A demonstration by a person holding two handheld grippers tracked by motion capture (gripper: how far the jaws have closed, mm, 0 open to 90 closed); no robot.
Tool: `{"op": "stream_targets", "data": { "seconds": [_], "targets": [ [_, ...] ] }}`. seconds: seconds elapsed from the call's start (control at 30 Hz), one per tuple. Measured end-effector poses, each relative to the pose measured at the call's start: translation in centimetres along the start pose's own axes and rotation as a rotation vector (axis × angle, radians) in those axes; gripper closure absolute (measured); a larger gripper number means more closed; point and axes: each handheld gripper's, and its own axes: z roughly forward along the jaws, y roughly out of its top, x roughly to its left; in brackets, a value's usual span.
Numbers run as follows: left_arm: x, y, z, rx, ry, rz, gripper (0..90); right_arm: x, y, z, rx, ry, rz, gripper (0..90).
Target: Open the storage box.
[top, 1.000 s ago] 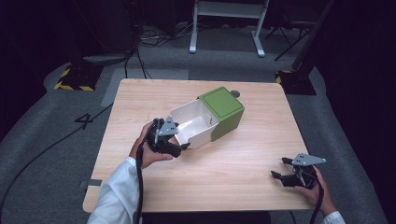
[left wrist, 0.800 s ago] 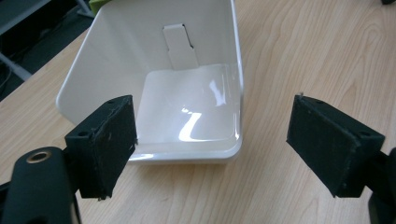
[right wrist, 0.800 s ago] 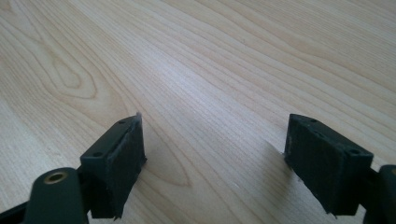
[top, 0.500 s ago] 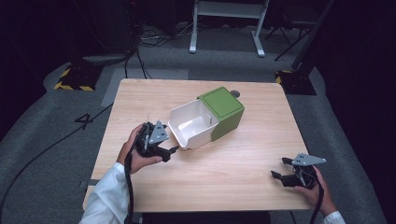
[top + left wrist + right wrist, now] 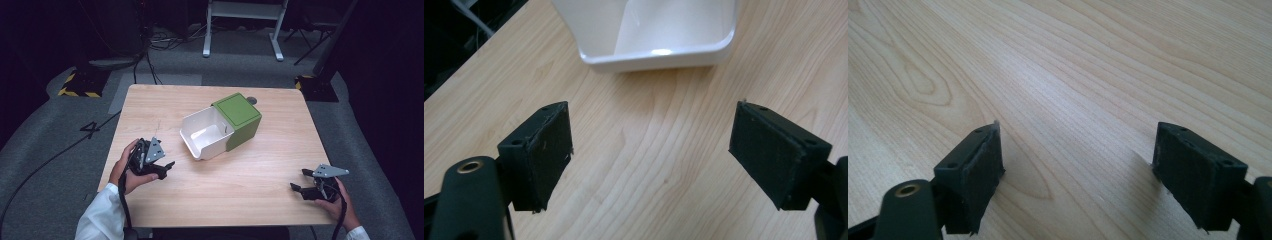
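Two tools over a pale wooden surface (image 5: 240, 185), one in each hand. Left tool (image 5: 162, 167) held low at the near-left part of the surface, jaws apart with only bare wood between them; it points toward the box and stands near it but well clear of touching. In the left gripper view its black pads (image 5: 546, 152) spread wide, the drawer's rounded white rim just ahead at the top. Right tool (image 5: 300, 182) held at the near-right corner, jaws apart, nothing between them; the right gripper view shows wood grain past the pads (image 5: 980, 170). Grey three-cornered plate on top of each tool. Box (image 5: 239, 120) sits near the middle of the surface, slightly toward the far side, turned at an angle: green shell, white drawer (image 5: 205, 135) pulled out toward the near-left, inside looks empty. Small dark round thing (image 5: 251, 100) just behind the box on the far side; cannot tell what it is. White sleeve (image 5: 102, 215) at the left forearm. Grey floor around, cables, yellow-black tape (image 5: 77, 92) at far left.
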Motion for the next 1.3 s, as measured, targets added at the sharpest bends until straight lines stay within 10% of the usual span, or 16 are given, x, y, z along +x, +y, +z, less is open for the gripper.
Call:
{"op": "stream_targets", "data": {
  "seconds": [0.9, 1.3],
  "targets": [
    [-1.2, -7.6, 1.4, 0.138, -0.015, -0.219, 17.3, 0.0, 0.0, 0.0, 0.001, 0.007, 0.000, 20.2],
    [-0.8, -10.2, 1.5, 0.061, -0.084, -0.359, 16.4, 0.0, 0.0, 0.0, 0.000, 0.007, -0.002, 20.1]
  ]
}}
